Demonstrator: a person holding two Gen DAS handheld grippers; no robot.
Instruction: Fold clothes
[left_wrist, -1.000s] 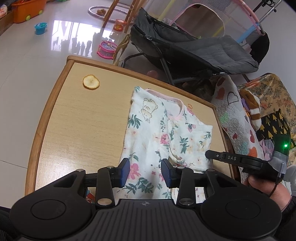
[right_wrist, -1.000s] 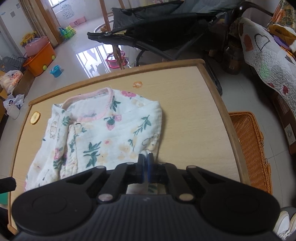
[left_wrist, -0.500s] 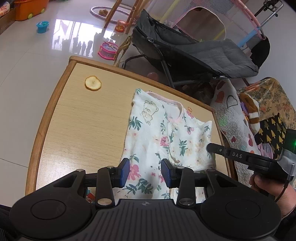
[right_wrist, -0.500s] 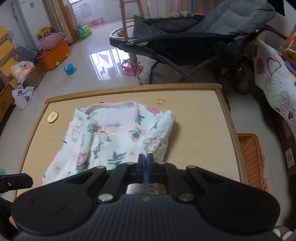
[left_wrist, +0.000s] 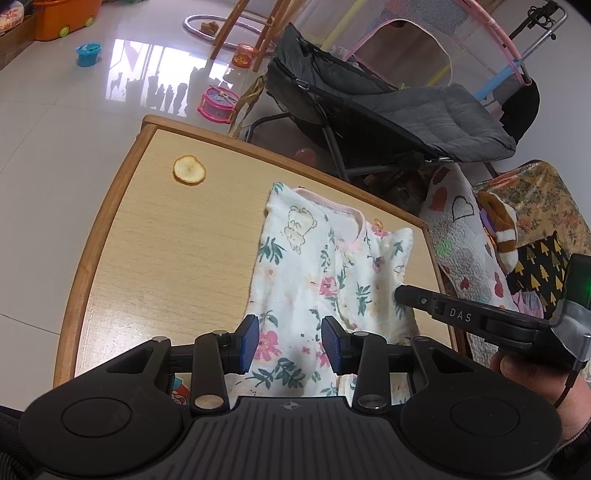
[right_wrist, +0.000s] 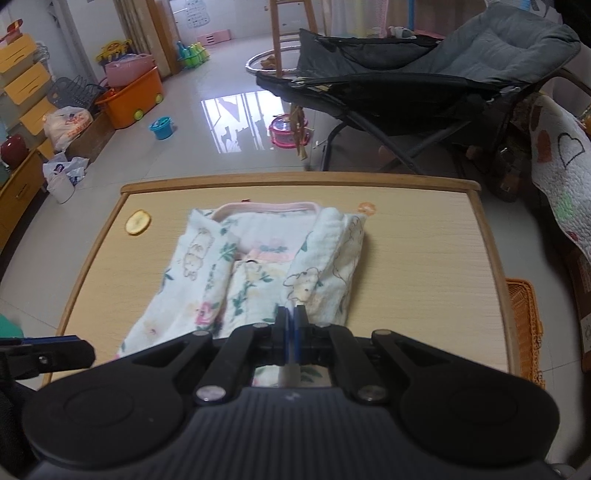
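Glossy pale tiles run back from one wooden table, past one dark reclining baby chair that both views catch. Only the right wrist view takes in the stacked yellow drawers along the wall and the woven basket beside the table; only the left wrist view reaches the patterned cushions and the person's hand on the other tool. One floral baby garment lies flat on the tabletop, pink collar toward the far edge, its right side folded over onto the middle in a raised roll. The right gripper has its blue pads pressed together on a pinch of the garment's near hem. The left gripper hovers over the garment's near part, its two pads apart with nothing between them but the cloth below. One dried fruit slice sits alone near the table's far left corner, and one small orange sticker lies just beside the collar.
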